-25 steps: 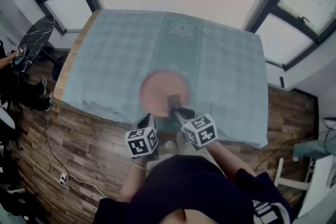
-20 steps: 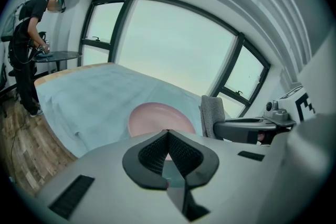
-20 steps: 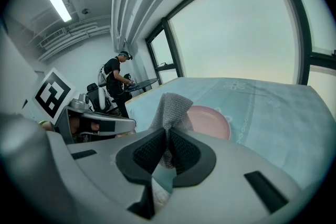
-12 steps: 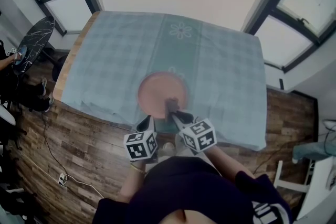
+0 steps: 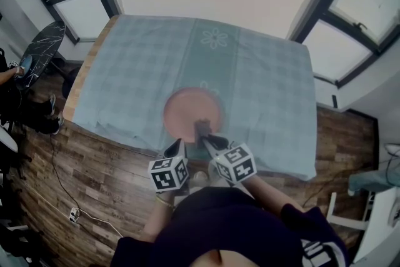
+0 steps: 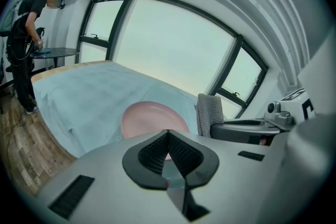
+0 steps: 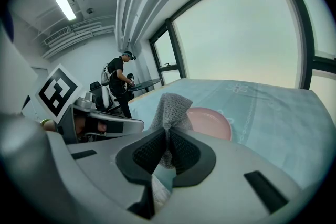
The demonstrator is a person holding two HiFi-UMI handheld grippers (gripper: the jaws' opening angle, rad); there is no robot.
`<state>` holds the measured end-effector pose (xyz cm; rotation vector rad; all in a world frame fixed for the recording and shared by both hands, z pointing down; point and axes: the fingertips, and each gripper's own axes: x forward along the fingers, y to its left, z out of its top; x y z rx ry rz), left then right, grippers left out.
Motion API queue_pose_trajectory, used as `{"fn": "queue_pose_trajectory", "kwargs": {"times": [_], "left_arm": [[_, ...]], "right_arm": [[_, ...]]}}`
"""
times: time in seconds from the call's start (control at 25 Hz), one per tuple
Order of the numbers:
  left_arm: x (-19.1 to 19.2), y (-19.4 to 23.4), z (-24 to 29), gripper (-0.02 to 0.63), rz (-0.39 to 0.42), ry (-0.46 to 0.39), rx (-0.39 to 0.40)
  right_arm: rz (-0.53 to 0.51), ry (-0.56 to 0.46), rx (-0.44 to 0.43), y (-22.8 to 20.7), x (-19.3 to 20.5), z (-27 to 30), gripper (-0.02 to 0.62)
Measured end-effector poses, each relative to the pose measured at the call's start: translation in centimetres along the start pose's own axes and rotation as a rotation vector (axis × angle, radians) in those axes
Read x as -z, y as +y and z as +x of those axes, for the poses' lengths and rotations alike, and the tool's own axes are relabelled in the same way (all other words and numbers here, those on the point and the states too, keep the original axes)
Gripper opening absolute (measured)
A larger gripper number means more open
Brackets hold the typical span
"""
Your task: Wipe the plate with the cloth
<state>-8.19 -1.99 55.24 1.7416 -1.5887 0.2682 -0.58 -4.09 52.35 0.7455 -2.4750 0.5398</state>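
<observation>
The wooden bench [image 5: 79, 81] was covered almost wholly by a light blue checked tablecloth [image 5: 137, 72] with a flower-patterned band down its middle. Beyond the bench's left end, a person in dark clothing [image 7: 118, 81] stood at a small round dark table [image 5: 40, 47], well apart from your work area.

The round pink plate [image 5: 187, 108] lay flat on the tablecloth, near the bench edge closest to you and roughly centred on the patterned band.

You held both grippers side by side at the near edge of the bench, just short of the plate. Your right claw [image 7: 168, 131] was clamped on the grey knitted cloth [image 7: 170, 107]; the cloth stood up from between the pads as a bunched fold. In the head view, the cloth [image 5: 202, 129] sat over the plate's near rim; contact with the plate could not be confirmed. Your left claw [image 6: 168, 134] was pressed together, tips meeting, with nothing between them. It pointed at the plate [image 6: 149, 118] and sat just beside the right gripper.
</observation>
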Motion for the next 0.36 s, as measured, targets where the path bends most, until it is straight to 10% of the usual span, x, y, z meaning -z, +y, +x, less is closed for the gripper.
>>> {"fn": "queue_pose_trajectory", "kwargs": {"times": [0.36], "left_arm": [[-0.06, -0.34, 0.16, 0.014, -0.001, 0.006, 0.0]], "right_arm": [[-0.016, 0.009, 0.001, 0.05, 0.06, -0.24, 0.032]]}}
